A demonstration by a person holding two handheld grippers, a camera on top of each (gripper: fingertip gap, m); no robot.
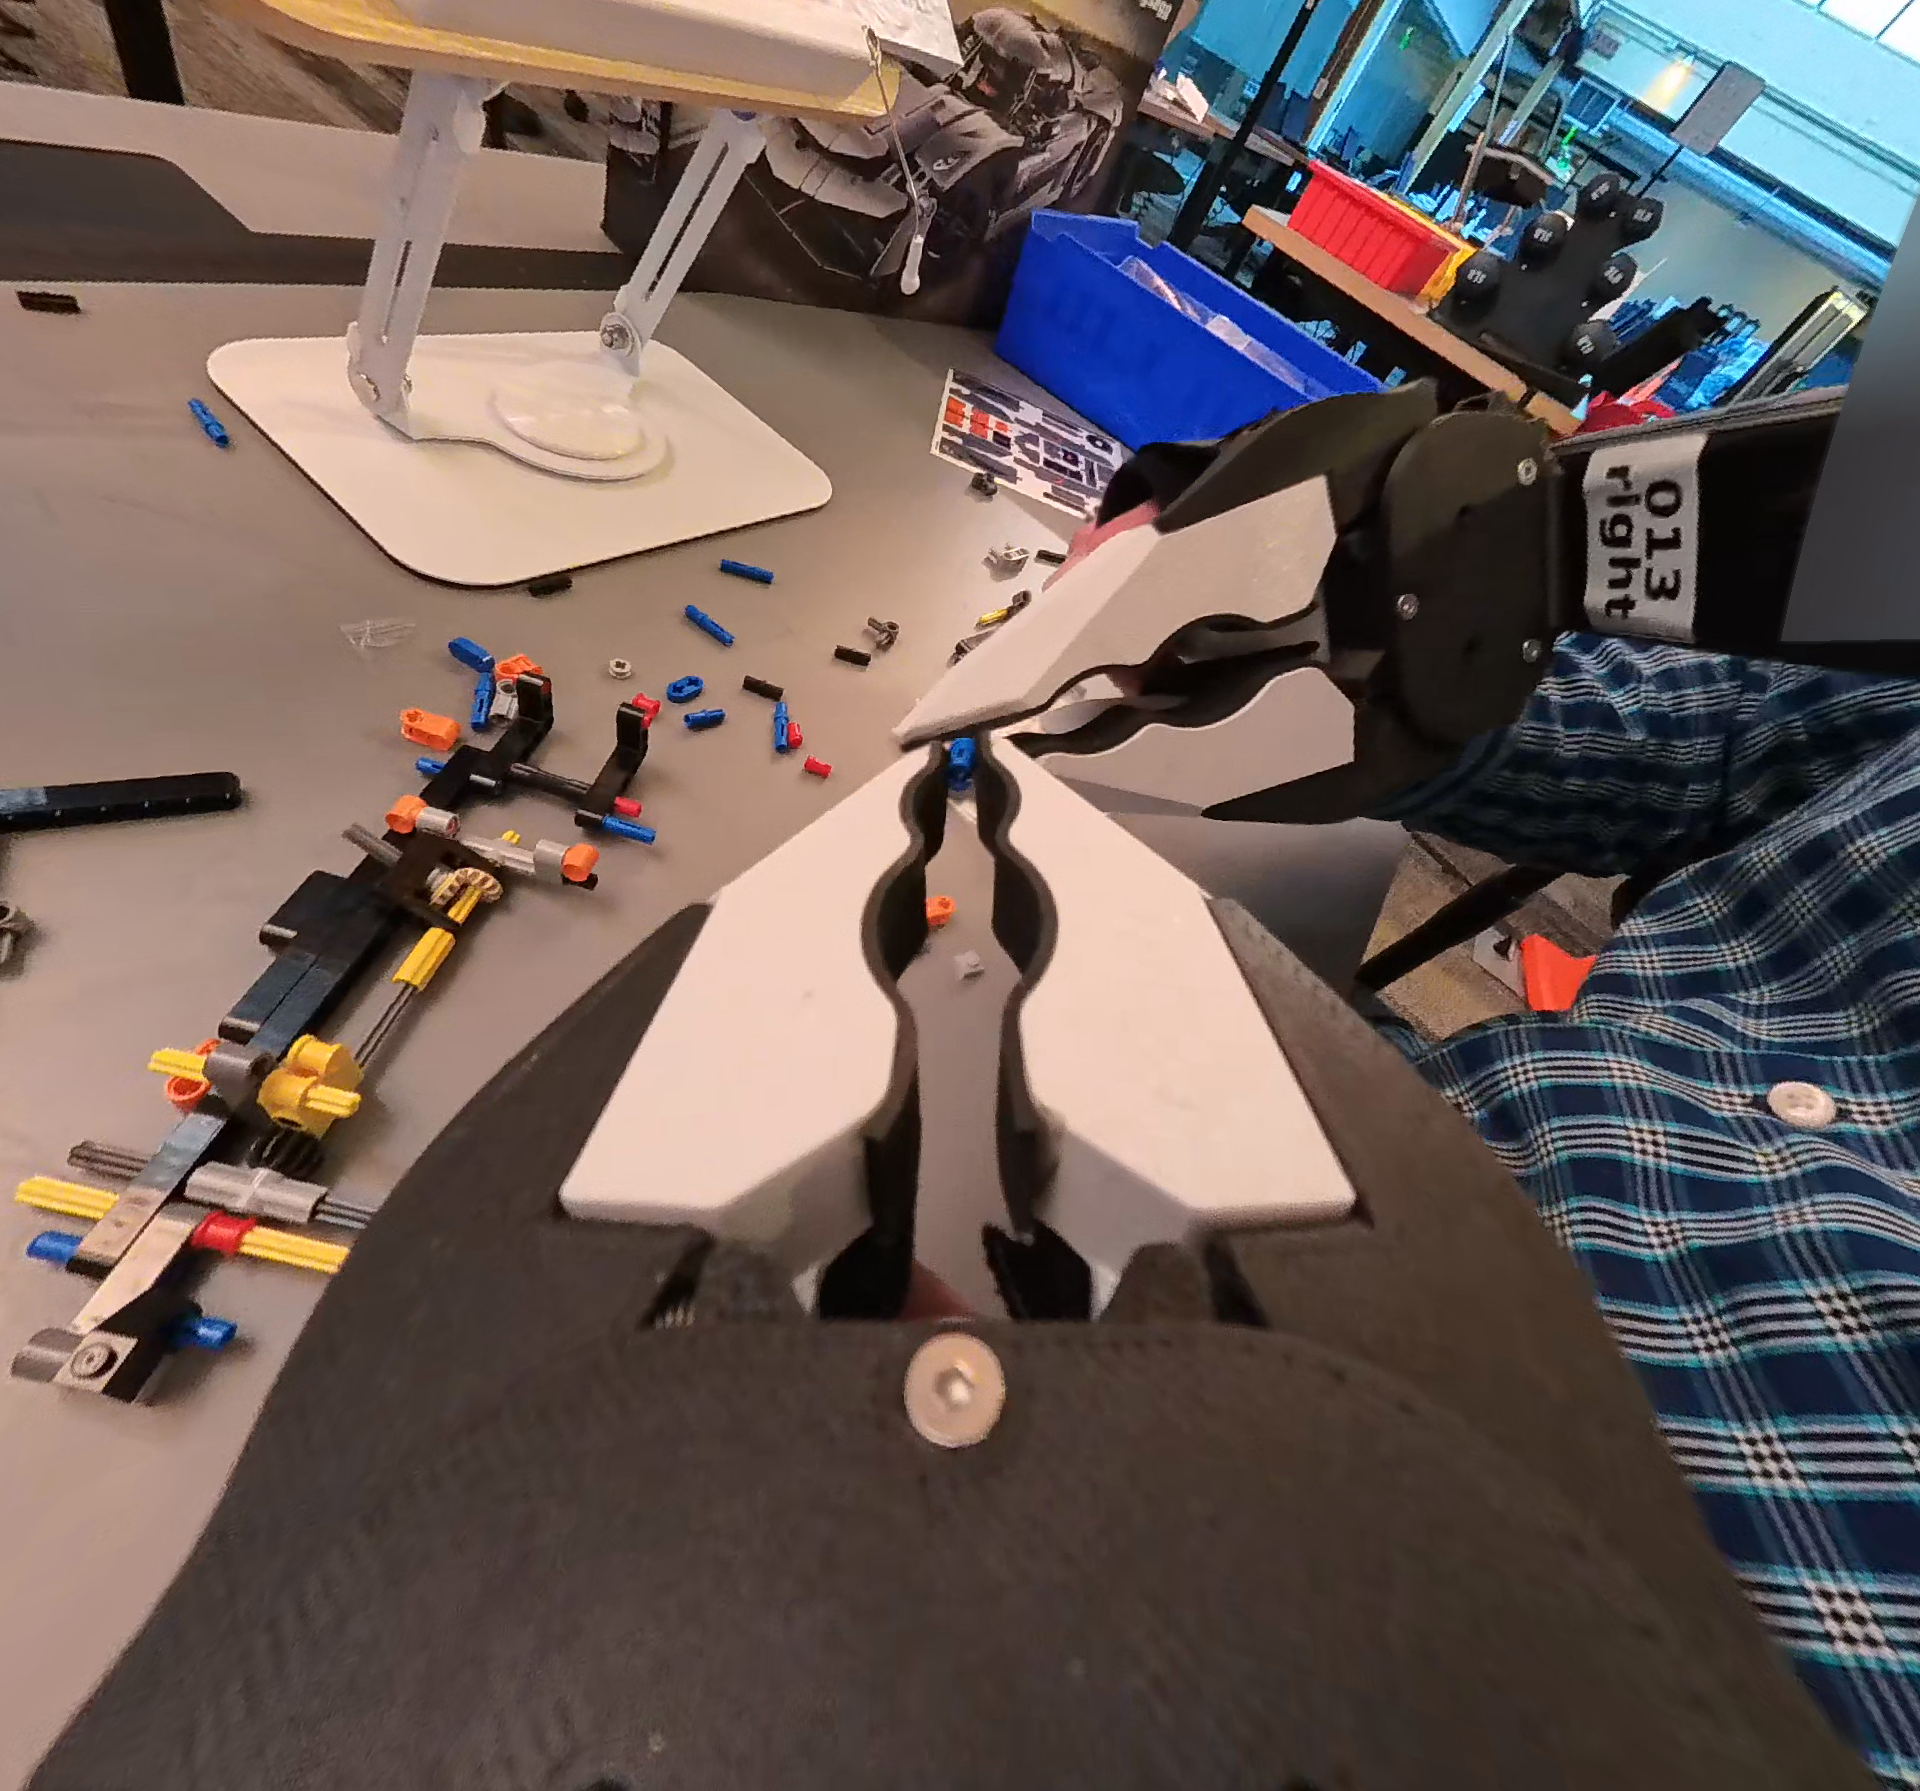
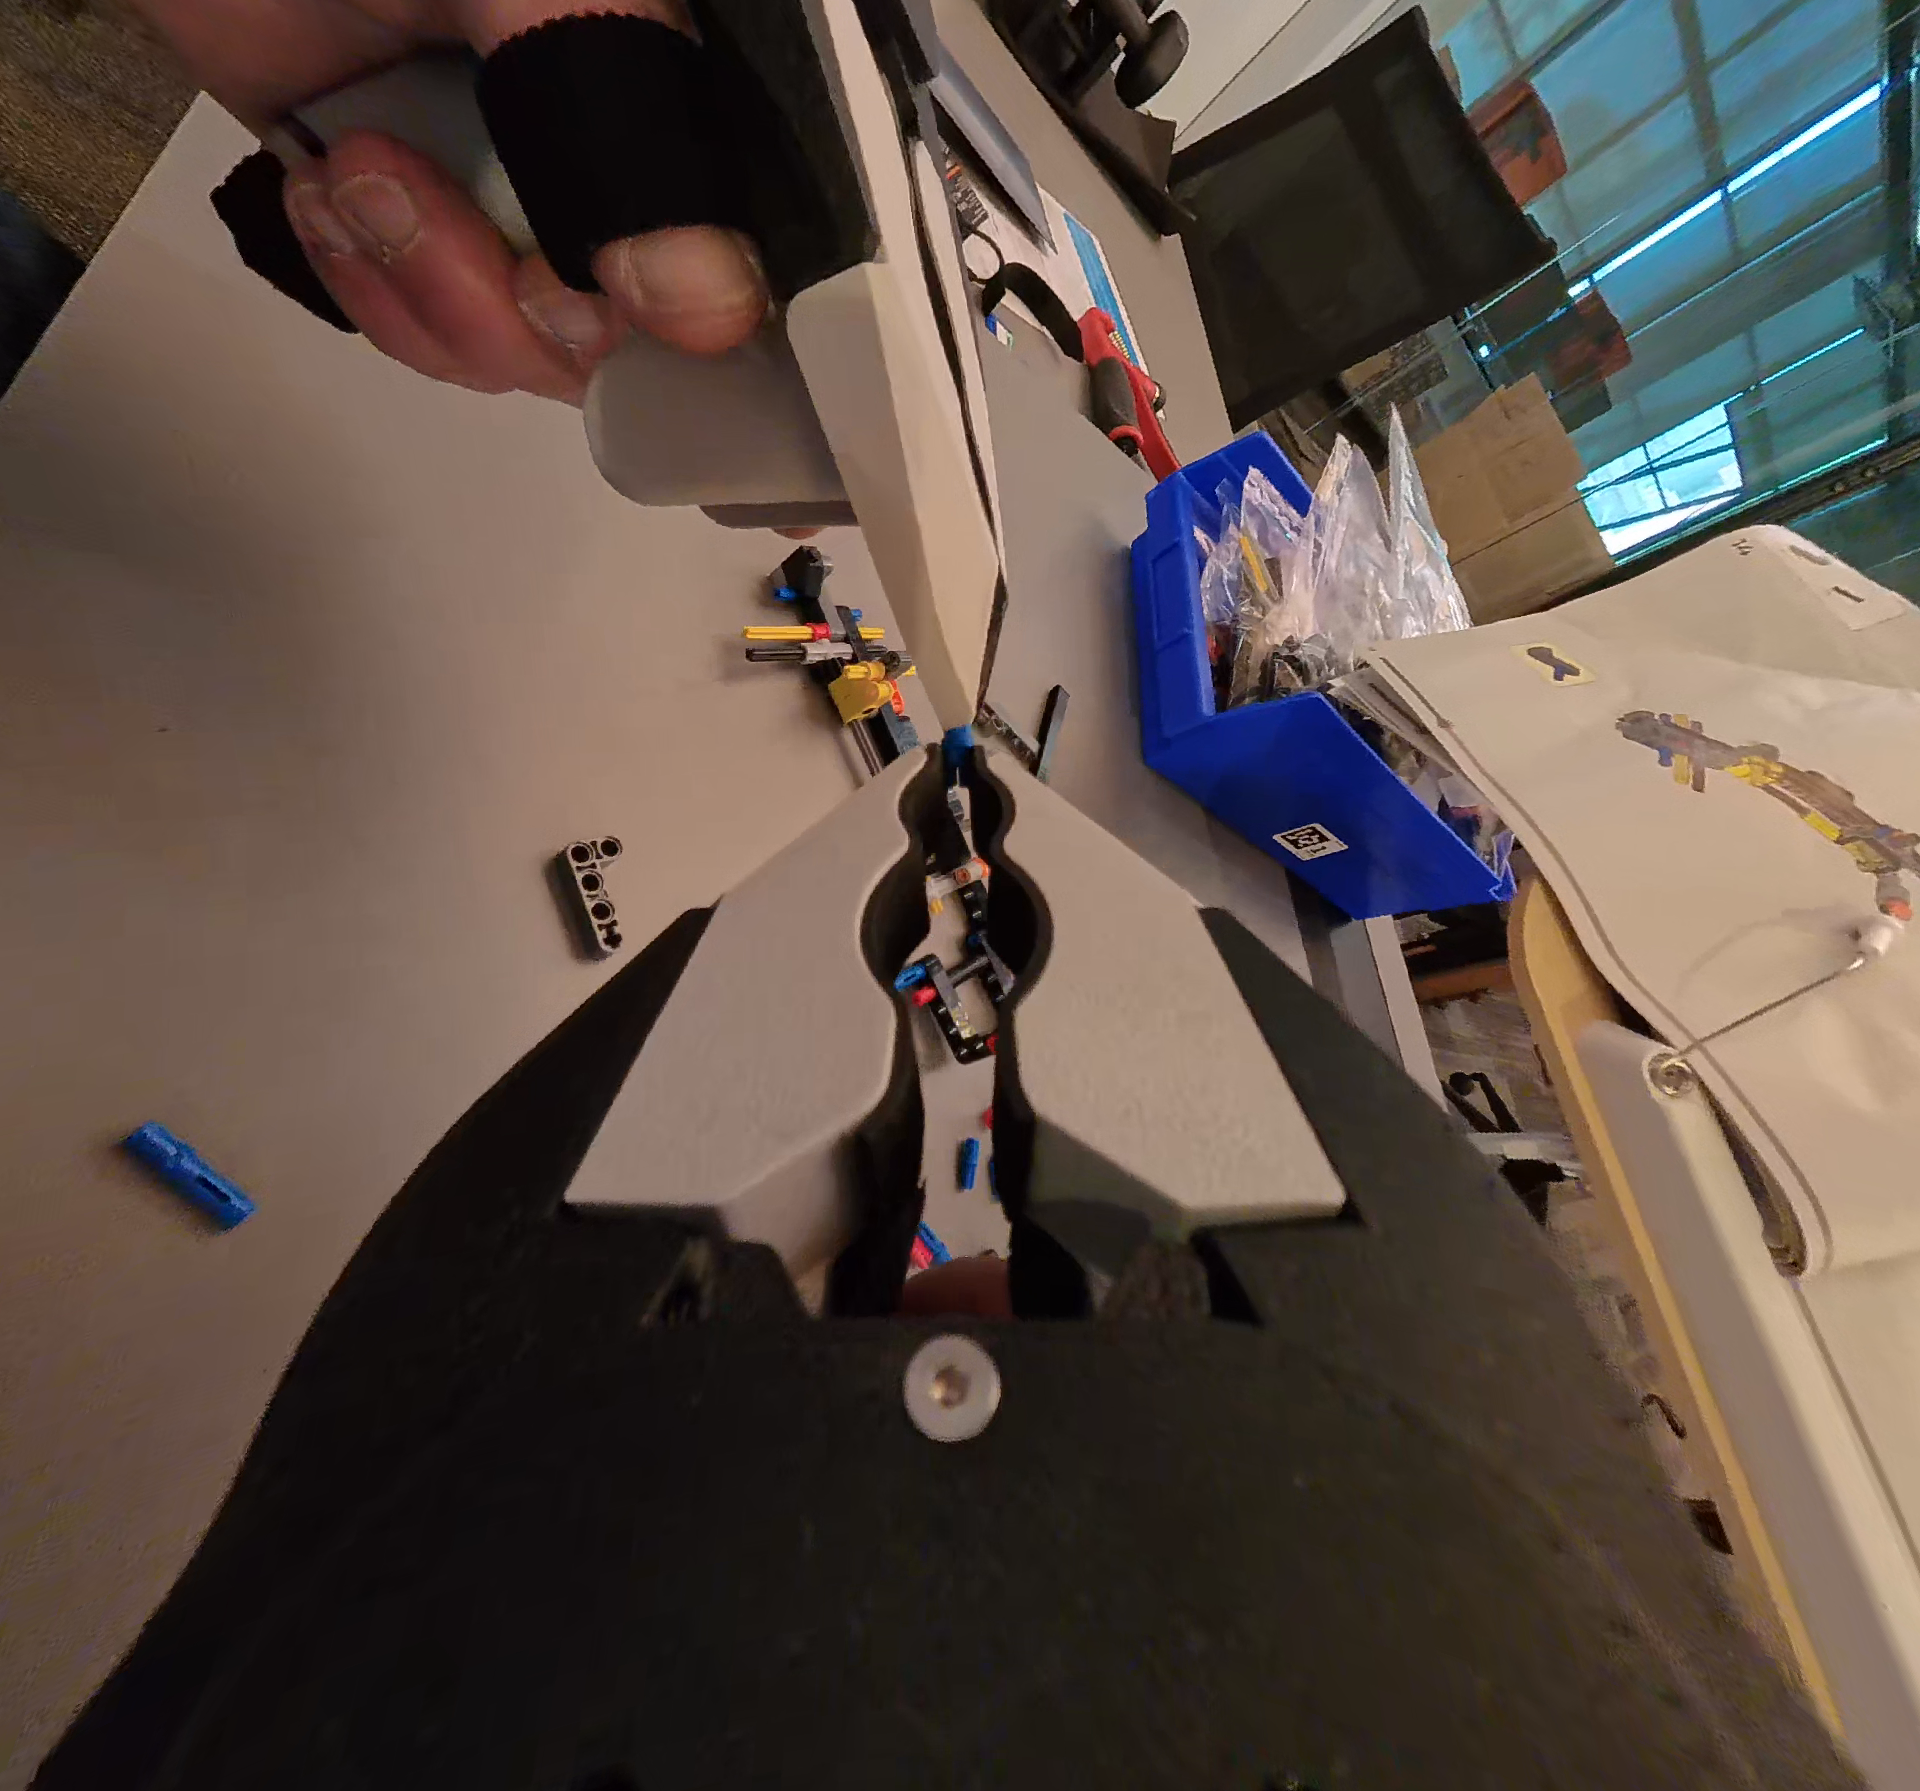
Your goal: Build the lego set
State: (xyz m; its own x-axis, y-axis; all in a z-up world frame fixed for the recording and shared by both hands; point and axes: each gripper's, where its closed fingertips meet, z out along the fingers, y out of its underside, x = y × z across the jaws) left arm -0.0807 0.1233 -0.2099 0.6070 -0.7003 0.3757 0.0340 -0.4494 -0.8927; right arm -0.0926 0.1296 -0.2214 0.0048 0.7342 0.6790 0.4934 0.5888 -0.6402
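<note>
Blue pin (image 1: 960,761) upright between left hand-held gripper (image 1: 956,754) tips, pinched.

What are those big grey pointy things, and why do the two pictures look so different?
They are grabbing tools, like big tweezers. A person holds one in each hand, and each tool carries a camera looking along its jaws. One picture comes from the left gripper, the other from the right gripper, so you see the same table from two sides. The tips meet at a small blue pin. The left gripper pinches it; the right one touches it too, but I cannot tell if it grips. On the table lie a half-built Lego model, loose pieces, a book stand and a blue bin of bagged parts.
</note>
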